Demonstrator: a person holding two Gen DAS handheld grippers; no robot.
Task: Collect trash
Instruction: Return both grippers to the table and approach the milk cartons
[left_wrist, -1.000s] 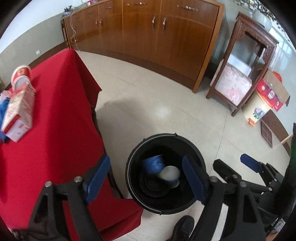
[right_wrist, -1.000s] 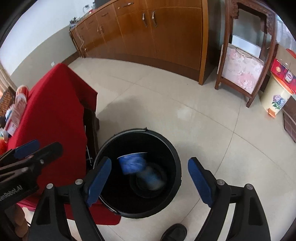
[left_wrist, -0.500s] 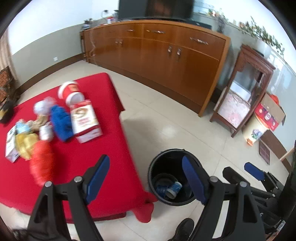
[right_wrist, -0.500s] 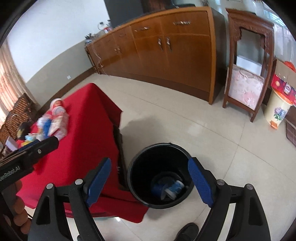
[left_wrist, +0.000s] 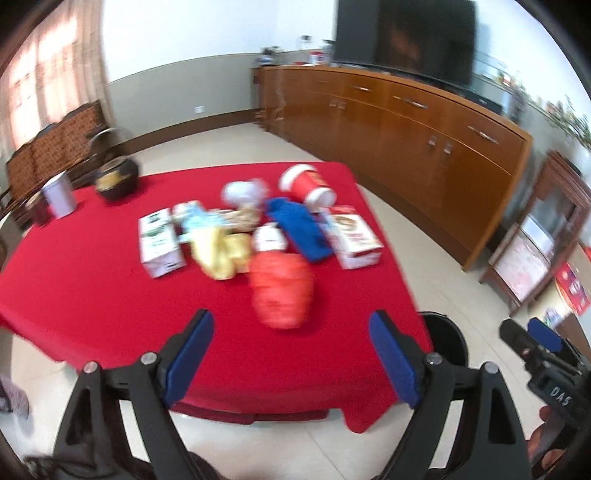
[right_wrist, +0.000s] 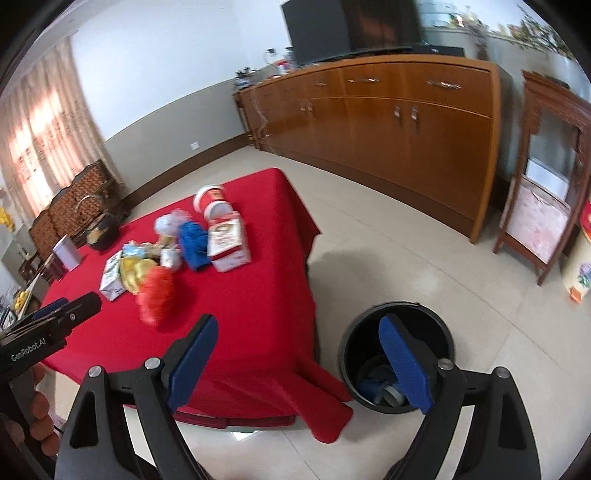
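A pile of trash lies on the red-clothed table: an orange-red crumpled bag, a yellow wrapper, a blue cloth-like piece, two cartons and a red-and-white cup. My left gripper is open and empty, held short of the table's near edge. My right gripper is open and empty, above the floor between the table and the black bin, which holds a blue cup.
A dark pot and a white canister stand at the table's far left. A long wooden sideboard lines the back wall. A carved wooden stand is at the right. Chairs sit behind the table.
Both grippers have lifted and swung away from over the bin toward the table. The trash pile has come into full view; the bin has dropped to the lower right.
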